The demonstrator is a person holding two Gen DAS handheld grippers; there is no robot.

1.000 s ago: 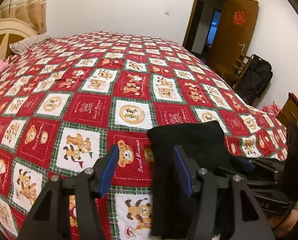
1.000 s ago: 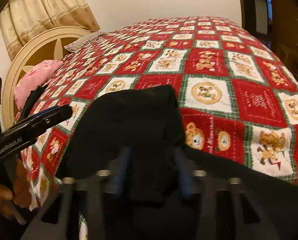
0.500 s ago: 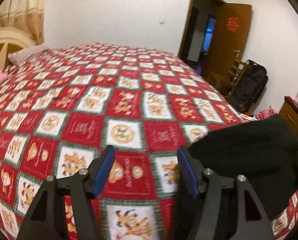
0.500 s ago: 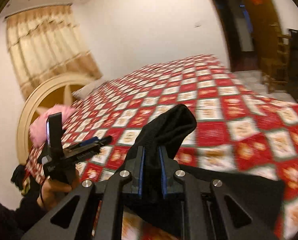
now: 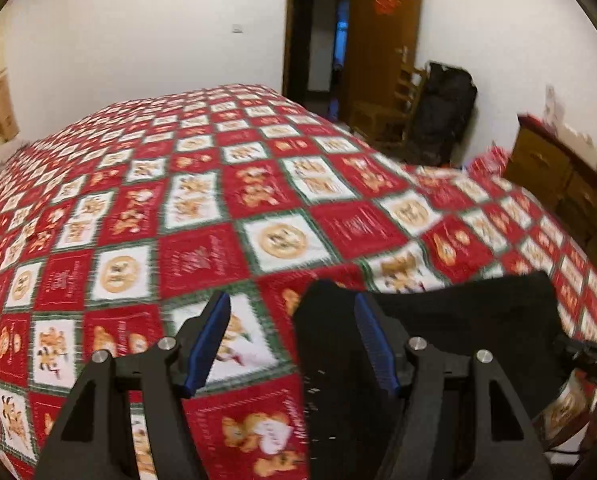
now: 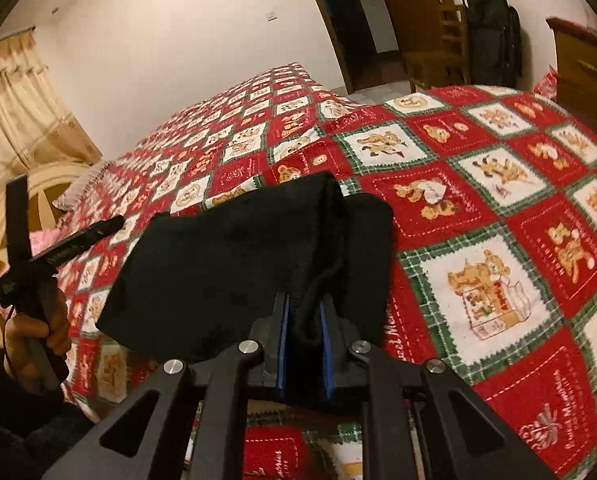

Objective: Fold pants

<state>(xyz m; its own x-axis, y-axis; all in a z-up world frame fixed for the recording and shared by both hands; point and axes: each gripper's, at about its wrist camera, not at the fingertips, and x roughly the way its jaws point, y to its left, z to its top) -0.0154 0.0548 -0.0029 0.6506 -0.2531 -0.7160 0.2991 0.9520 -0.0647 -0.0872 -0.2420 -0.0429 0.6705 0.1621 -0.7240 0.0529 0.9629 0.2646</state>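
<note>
Risk: if my right gripper slackens, the bunched black pants could slide out and the fold collapse onto the teddy-bear quilt; the knit looks limp and heavy
Second risk: my left gripper has black cloth only against its 3 o'clock finger; closing now might snag one layer
Right tool: pads nearly together, pinching a thick pleat
Left tool: spread wide, holding nothing
Pose: my left hand sits at 9 o'clock in the right view
Pants: draped above the quilt's near edge
</note>
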